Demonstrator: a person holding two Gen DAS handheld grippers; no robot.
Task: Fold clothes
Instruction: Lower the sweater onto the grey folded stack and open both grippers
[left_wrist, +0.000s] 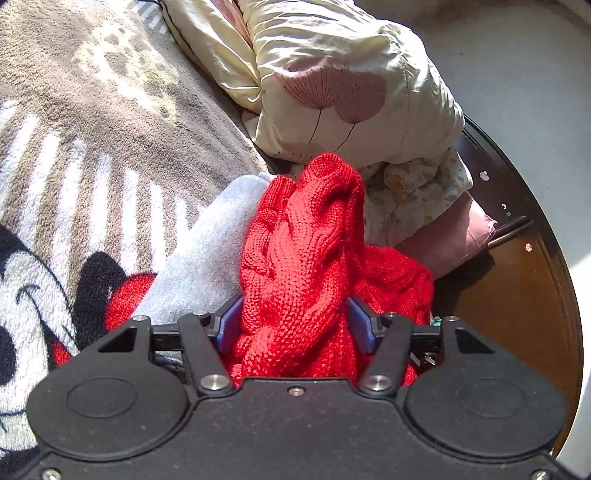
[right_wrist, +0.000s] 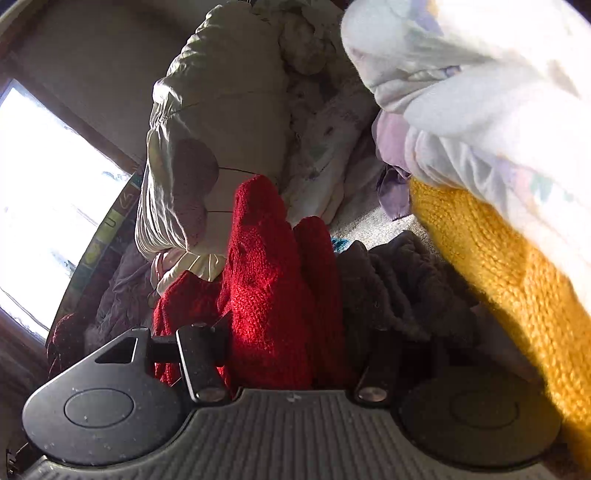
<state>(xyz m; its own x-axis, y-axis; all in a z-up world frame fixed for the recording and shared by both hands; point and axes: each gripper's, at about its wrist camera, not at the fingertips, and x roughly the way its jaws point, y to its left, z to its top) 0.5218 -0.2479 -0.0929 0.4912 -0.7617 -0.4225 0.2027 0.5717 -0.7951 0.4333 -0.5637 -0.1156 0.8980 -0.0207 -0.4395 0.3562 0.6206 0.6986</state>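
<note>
The left gripper (left_wrist: 295, 325) has its blue pads (left_wrist: 227, 325) partly closed on a thick bunch of the red sweater (left_wrist: 303, 240), which rises between the jaws above the patterned blanket (left_wrist: 92, 129), just beside a grey garment (left_wrist: 207, 251). The right gripper (right_wrist: 291, 354) pinches two upright folds of the same red knit; its fingertips are buried in cloth, so the exact opening cannot be read. A yellow knit (right_wrist: 498, 266) hangs close on its right. Judged from the chunky cable weave, the sweater is soft, limp, stretchy and moderately heavy. Grip seams, shoulders or hem, not loose bunches.
</note>
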